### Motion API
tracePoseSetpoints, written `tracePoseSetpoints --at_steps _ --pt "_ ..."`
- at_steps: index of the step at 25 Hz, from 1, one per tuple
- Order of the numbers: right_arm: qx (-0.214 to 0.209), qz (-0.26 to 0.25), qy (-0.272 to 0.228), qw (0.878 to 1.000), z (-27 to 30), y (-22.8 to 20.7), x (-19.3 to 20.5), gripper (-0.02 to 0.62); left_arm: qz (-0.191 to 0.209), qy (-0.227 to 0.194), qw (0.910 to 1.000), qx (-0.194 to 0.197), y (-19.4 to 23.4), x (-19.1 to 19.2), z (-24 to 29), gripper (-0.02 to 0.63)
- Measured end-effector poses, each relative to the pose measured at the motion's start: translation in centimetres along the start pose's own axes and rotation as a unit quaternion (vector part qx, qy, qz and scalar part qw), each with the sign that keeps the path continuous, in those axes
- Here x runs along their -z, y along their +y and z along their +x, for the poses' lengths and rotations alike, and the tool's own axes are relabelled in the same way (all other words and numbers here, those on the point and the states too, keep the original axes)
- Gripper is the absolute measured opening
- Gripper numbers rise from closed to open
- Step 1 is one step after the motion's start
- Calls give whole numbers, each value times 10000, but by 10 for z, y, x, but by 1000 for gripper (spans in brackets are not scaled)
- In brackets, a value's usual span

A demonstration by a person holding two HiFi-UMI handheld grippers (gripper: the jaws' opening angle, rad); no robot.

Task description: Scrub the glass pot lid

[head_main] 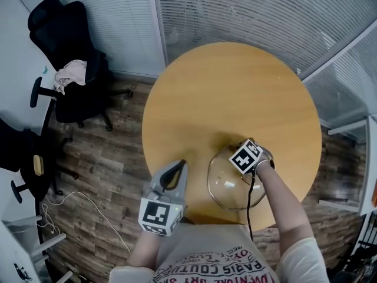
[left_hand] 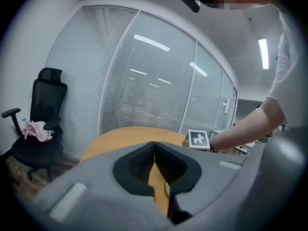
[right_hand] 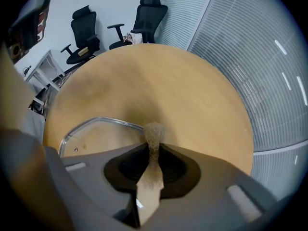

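The glass pot lid [head_main: 226, 186] lies on the round wooden table [head_main: 235, 93], close to the near edge. My right gripper [head_main: 259, 152] is over the lid's far right rim, shut on a beige fibrous scrub pad [right_hand: 154, 130] that sticks out past the fingertips. In the right gripper view the lid [right_hand: 91, 138] lies left of and below the right gripper [right_hand: 154, 137]. My left gripper [head_main: 181, 164] hangs beside the table's near left edge, off the lid, shut with nothing in it. The left gripper view shows the left gripper [left_hand: 154, 146] closed, with the right gripper's marker cube [left_hand: 198, 139] beyond it.
A black office chair [head_main: 70, 81] with a pink cloth [head_main: 70, 72] on it stands at the left on the wood floor. A white cable [head_main: 76, 199] lies on the floor below it. Glass walls with blinds [head_main: 247, 10] run behind the table.
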State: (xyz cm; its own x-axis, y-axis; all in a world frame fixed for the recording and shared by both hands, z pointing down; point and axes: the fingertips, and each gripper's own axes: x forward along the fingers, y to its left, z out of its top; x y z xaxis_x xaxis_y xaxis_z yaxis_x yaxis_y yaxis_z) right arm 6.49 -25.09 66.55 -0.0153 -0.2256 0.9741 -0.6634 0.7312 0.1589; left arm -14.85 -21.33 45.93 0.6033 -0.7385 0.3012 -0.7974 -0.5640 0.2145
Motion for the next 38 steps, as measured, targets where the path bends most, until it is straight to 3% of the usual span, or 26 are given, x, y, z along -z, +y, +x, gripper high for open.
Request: tracePoseSetpoints --at_steps 8,17,32,38 --pt "-145 -666 185 9975 3 24 -7 63 94 78 9999 -50 10 8 -12 8" --pt "-700 -628 -86 9955 -8 68 -26 63 56 113 9999 -85 22 7 -21 8" --pt "-1012 -921 -258 9903 -26 125 -17 63 187 217 9996 86 13 13 -34 8" --pt "-1034 -976 -358 9892 -31 145 -8 63 75 146 9996 -220 10 18 -52 8"
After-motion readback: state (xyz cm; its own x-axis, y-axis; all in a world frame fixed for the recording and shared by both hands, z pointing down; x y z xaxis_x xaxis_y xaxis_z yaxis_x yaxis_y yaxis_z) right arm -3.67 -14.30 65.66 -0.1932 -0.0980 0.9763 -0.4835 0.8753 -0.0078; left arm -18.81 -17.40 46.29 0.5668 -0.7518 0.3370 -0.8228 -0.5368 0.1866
